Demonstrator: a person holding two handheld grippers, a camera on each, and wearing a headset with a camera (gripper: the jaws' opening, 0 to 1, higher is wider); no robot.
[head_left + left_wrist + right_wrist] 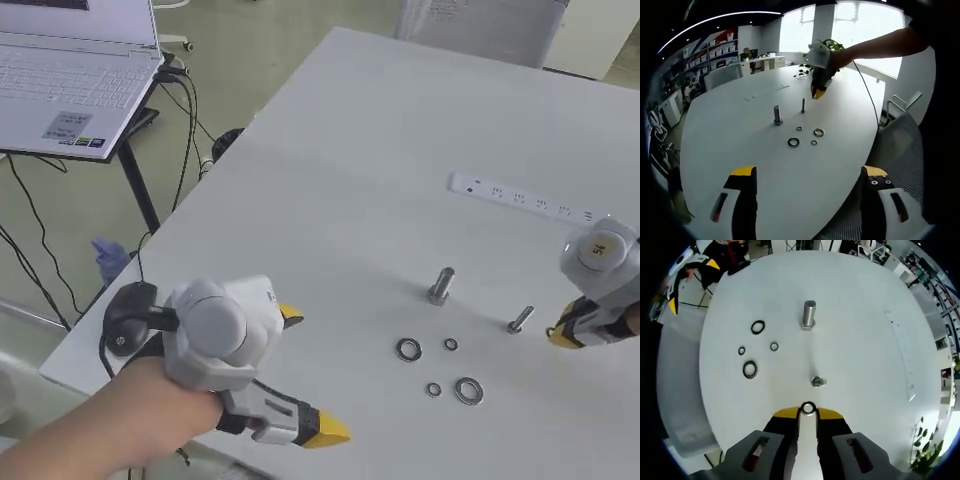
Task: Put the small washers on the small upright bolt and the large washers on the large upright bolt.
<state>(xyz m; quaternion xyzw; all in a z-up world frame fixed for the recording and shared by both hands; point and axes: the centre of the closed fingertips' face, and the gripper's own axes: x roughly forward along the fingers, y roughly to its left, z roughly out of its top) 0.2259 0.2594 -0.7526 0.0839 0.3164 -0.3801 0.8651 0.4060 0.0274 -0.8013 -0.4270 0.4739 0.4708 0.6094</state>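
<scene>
The large upright bolt (pixel 441 286) (pixel 809 314) (pixel 777 115) and the small upright bolt (pixel 520 320) (pixel 818 381) (pixel 803 105) stand on the white table (pixel 340 200). In front of them lie two large washers (pixel 408 349) (pixel 468 390) and two small washers (pixel 451 344) (pixel 433 389). My right gripper (pixel 565 335) (pixel 808 412) is just right of the small bolt, shut on a small-looking washer (pixel 808 408) pinched at its tips. My left gripper (pixel 312 372) (pixel 809 172) hovers open at the table's near edge, well left of the washers, with nothing in it.
A white power strip (pixel 520 197) lies behind the bolts. A laptop (pixel 70 70) sits on a stand off the table's left, with cables (pixel 185 120) hanging beside it. A mesh chair (pixel 900 150) stands by the table edge.
</scene>
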